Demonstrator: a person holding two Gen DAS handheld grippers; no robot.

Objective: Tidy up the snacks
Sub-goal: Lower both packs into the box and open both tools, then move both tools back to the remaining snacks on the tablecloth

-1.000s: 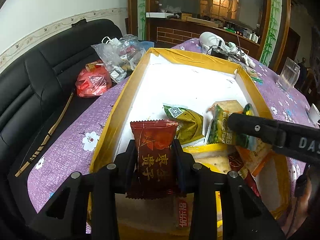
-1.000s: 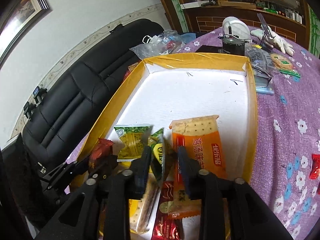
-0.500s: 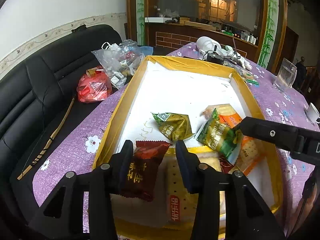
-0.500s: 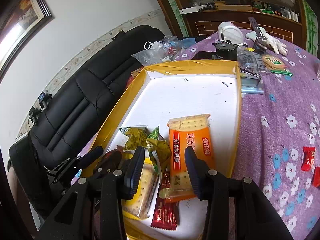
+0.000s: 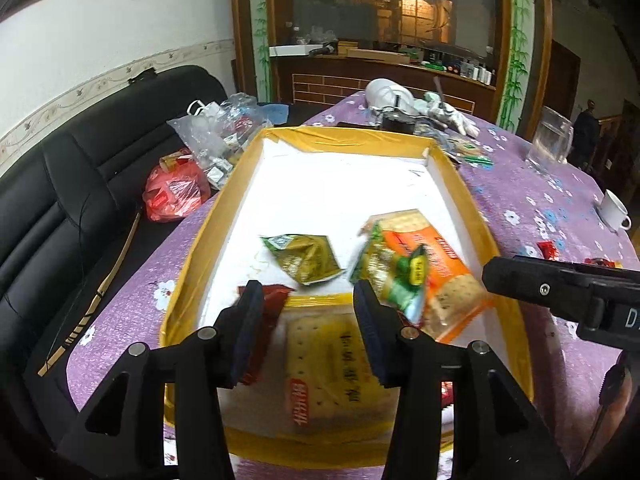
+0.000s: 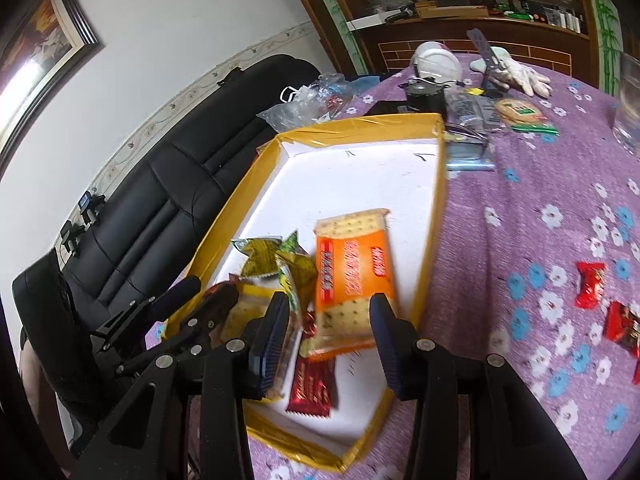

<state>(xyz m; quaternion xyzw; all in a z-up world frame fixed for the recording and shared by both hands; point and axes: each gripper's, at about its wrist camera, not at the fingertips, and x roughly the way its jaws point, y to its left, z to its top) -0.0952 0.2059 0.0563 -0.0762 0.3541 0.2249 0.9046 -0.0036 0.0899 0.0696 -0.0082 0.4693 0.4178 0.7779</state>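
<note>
A yellow-rimmed box (image 5: pixel 344 136) with a white floor holds the snacks. My left gripper (image 5: pixel 310 332) hovers open over its near end with nothing between the fingers. A dark red packet (image 5: pixel 274 304) lies just behind its left finger, beside a yellow cracker pack (image 5: pixel 328 368). Farther in lie a green packet (image 5: pixel 306 258) and a second green packet (image 5: pixel 396 276) resting on the orange cracker pack (image 5: pixel 444 280). My right gripper (image 6: pixel 330 340) is open and empty above the orange cracker pack (image 6: pixel 352 268), the green packets (image 6: pixel 280 260) and a red bar (image 6: pixel 312 384).
Loose red candies (image 6: pixel 588 288) lie on the purple flowered tablecloth (image 6: pixel 540 200) right of the box. A glass jug (image 5: pixel 548 144), a white cup (image 5: pixel 614 212) and clutter stand at the far end. A black sofa (image 5: pixel 80 184) with plastic bags (image 5: pixel 176 192) runs along the left.
Both grippers opened and drew back and up. The left let go of the dark red packet and the right let go of a green packet; both now lie in the box.
</note>
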